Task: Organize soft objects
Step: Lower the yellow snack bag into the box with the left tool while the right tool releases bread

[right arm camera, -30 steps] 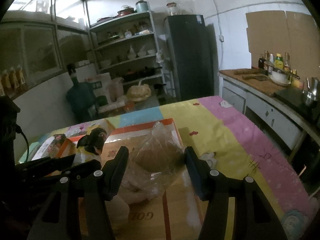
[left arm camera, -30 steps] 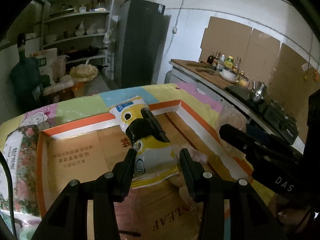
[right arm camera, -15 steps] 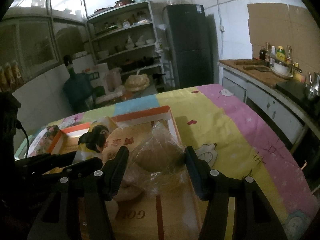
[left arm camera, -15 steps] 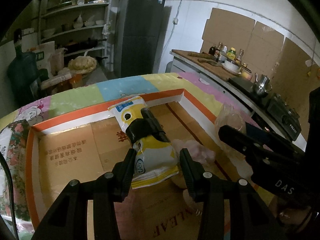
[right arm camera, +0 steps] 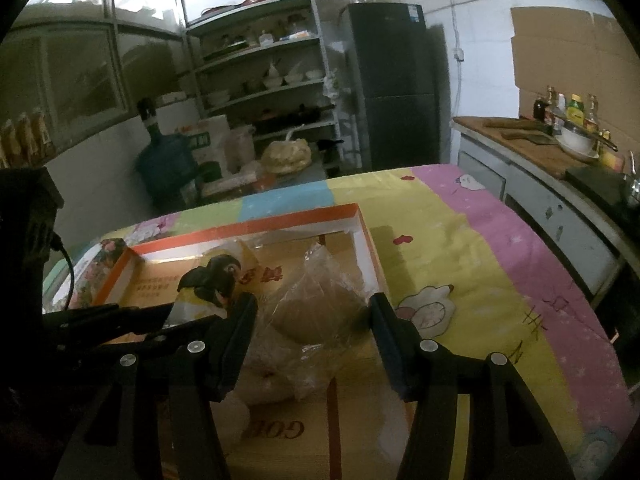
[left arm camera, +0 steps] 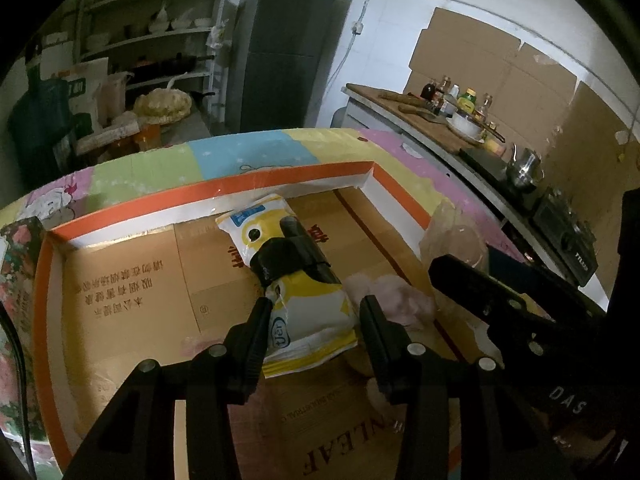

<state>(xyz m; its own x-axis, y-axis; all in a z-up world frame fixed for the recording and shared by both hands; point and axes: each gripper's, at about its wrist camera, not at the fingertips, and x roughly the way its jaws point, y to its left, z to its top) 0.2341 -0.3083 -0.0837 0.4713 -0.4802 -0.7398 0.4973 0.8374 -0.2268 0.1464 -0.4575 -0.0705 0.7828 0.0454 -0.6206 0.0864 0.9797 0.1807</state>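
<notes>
So, biggest thing first: the table [right arm camera: 460,248] with its patchwork cloth, and on it a shallow orange-rimmed box [left arm camera: 280,178] lined with cardboard, which is where the soft stuff is going. Inside it lies a yellow-and-white pouch [left arm camera: 296,280] with a black clip across its middle, long axis running from the far wall of the box straight back toward the left gripper [left arm camera: 316,316]. Its near end sits right between that gripper's fingers, which look about half open; the left finger seems to touch the pouch's edge, the right one stands just clear, so I wouldn't call it a grip. The right gripper [right arm camera: 312,316] is also about half open, straddling a clear bag [right arm camera: 320,304] with a brown lump in it, near the box's right wall, not squeezing it as far as I can see. Left hand is clearly the nearer one to the pouch, and it's lined up along the length, so closing would pinch it across its width.
</notes>
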